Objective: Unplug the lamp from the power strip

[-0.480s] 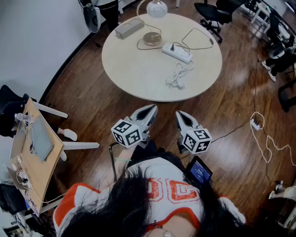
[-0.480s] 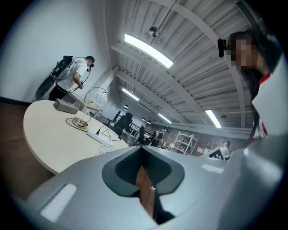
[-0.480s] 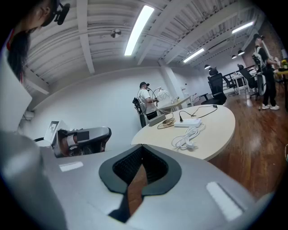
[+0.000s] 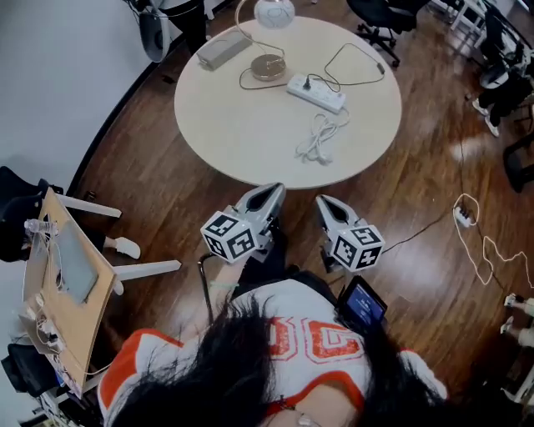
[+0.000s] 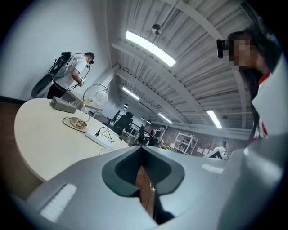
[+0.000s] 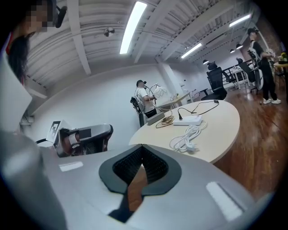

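A round beige table [image 4: 250, 133] stands ahead of me. At its far side sits the lamp's brass base [image 4: 269, 65] under a white globe shade [image 4: 275, 12]. A white power strip [image 4: 317, 92] lies beside the base with a black plug [image 4: 307, 82] in it. The strip's white cable [image 4: 317, 138] is coiled nearer me. My left gripper [image 4: 272, 193] and right gripper [image 4: 322, 203] hang side by side over the floor, short of the table edge, both shut and empty. The power strip [image 6: 189, 120] and the lamp base [image 5: 77, 123] look far off in both gripper views.
A grey box [image 4: 220, 52] lies left of the lamp. A person [image 5: 69, 74] stands beyond the table. A wooden board on white legs [image 4: 71, 267] is at my left. Black office chairs [image 4: 380, 21] are at the back right, and a cable with a small strip [image 4: 464, 222] lies on the floor at right.
The head view has shifted slightly, so the table sits a little higher and more to the left. Both grippers stay shut in almost the same place.
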Demonstrator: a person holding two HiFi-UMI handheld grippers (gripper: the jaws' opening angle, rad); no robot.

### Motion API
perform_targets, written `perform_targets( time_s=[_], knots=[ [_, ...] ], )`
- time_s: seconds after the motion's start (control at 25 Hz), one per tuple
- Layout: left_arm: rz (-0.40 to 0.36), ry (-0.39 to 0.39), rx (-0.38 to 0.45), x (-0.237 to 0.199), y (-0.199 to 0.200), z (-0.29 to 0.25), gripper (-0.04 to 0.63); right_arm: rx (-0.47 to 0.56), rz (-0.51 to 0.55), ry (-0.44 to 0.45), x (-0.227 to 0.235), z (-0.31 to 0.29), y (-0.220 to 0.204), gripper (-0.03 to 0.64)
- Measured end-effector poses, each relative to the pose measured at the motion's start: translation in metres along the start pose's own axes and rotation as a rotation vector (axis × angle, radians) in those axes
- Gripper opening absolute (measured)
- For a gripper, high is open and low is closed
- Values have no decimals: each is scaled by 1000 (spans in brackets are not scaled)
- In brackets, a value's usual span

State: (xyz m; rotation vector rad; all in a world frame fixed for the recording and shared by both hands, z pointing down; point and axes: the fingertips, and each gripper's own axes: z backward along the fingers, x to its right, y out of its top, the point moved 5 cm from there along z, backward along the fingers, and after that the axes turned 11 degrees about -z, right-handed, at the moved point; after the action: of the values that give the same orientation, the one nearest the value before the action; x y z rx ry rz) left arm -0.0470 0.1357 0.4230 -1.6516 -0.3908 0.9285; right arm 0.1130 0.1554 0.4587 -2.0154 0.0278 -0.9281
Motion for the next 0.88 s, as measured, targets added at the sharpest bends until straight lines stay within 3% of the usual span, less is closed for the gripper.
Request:
perform_targets(
  time_s=[0.52, 0.88],
  knots=[
    [-30, -67, -39, -93, 42, -73, 0, 56, -21, -90, 28, -79, 74, 2],
    [32, -104, -35, -153, 54, -105, 0, 52, 4, -179, 42, -127, 100, 2]
  ],
)
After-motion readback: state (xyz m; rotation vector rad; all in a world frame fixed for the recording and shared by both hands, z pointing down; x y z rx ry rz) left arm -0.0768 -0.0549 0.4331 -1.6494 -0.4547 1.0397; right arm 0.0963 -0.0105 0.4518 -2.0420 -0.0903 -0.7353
